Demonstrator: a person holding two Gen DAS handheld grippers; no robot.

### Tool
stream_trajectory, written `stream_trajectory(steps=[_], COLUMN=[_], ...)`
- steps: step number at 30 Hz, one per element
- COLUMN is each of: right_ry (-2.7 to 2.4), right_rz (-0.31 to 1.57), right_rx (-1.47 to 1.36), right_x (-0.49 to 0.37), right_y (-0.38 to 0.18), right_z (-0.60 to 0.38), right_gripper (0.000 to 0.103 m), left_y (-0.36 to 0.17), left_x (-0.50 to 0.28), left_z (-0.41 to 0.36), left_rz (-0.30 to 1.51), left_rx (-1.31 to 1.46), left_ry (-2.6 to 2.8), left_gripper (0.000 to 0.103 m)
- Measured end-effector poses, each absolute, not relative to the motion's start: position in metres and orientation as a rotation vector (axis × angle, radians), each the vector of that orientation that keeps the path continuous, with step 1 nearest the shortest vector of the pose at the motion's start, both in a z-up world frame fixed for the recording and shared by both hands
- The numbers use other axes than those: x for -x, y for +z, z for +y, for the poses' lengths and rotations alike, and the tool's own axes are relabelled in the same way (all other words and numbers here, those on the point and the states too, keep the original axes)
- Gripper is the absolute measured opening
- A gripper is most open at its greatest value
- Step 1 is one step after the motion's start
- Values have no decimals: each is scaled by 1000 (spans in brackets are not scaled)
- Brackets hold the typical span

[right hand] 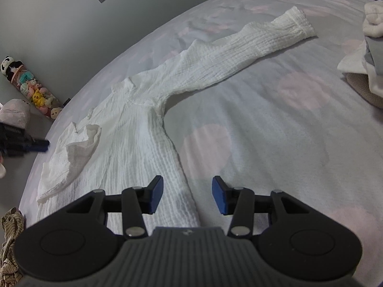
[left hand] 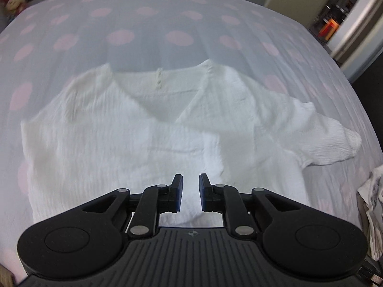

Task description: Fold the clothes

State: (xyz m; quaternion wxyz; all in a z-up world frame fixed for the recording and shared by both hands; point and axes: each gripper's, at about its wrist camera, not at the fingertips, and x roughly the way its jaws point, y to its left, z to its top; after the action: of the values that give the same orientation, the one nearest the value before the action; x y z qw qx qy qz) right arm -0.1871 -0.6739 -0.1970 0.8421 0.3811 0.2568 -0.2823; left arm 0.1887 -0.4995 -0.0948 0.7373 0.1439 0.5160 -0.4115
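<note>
On the spotted bed [left hand: 167, 12] | white blouse [left hand: 134, 129] spread flat | left gripper [left hand: 190, 192] over its hem, narrowly parted, empty | right gripper [right hand: 187, 195] half-spread over side edge, empty

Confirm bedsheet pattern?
Pale grey bedsheet with large pink dots, clearest in the left wrist view.

My left wrist camera: sits behind left gripper [left hand: 191, 192], looks steeply down, close over white top [left hand: 143, 129], facing across polka-dot bedspread [left hand: 148, 24] toward doorway [left hand: 344, 14] at upper right. Picture blurred. My right wrist camera: behind right gripper [right hand: 188, 195], tilted less steeply, low and near top's hem edge, facing along its long sleeve [right hand: 251, 45] toward grey wall [right hand: 59, 19] and plush toys [right hand: 36, 91]. Both views share white top and bedspread. Left gripper shows at left edge of right view.
</note>
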Motion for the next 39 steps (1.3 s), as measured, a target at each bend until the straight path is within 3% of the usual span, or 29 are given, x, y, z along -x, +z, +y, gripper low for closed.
stream_trajectory(steps=[14,20,25,33,39], right_ry=[-592,-591,-585,-597,-638], right_rz=[527,497,495,550,600], right_rx=[-831,-852,-847,-797,-661], right_x=[187,192,192,185,168], right_y=[-205,-204,-201,-191,-142], right_z=[-678,-681,-677,-675,-730], right_gripper=[49,49,49,49,48], left_y=[-170,-137,-112,-109,-118], left_x=[-125,-125,-126,-144,-151], left_z=[-531,-490,-437,-367,-358], left_rz=[1140,1051,942,921,915], left_rx=[-382,-284,-402,-315,-305], left_ry=[-895,-925,-824,-705,-745], left_gripper=[12,15,16,18,19])
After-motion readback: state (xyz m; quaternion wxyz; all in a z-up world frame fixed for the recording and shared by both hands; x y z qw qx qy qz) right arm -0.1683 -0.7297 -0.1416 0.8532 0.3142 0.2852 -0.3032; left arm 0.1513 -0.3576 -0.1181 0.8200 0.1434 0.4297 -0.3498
